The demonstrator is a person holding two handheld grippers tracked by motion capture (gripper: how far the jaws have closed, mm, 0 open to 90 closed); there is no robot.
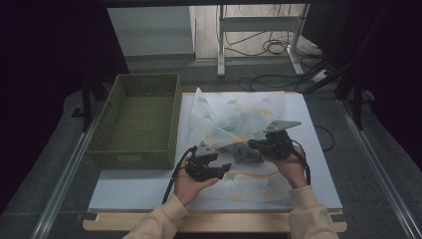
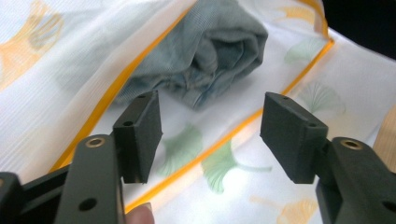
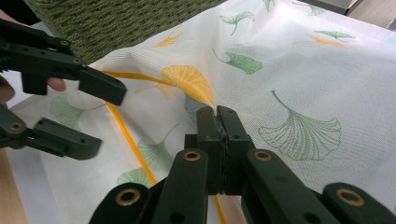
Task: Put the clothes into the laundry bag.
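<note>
Mesh laundry bag (image 1: 239, 119), white with ginkgo leaves and an orange zipper line, lies spread on the white mat (image 1: 124, 191) just right of the green basket (image 1: 137, 119), with a rolled blue-grey garment (image 2: 212, 51) at its mouth. My right gripper (image 3: 218, 116) is clenched on a fold of the mesh, lifting it; my left gripper (image 2: 210, 133) stands released, nothing between its pads. I judge the main risk is the thin mesh slipping from that single pinch, dropping the opening shut. If I push the garment carelessly, it could snag the zipper edge or drag the whole bag across the mat.
</note>
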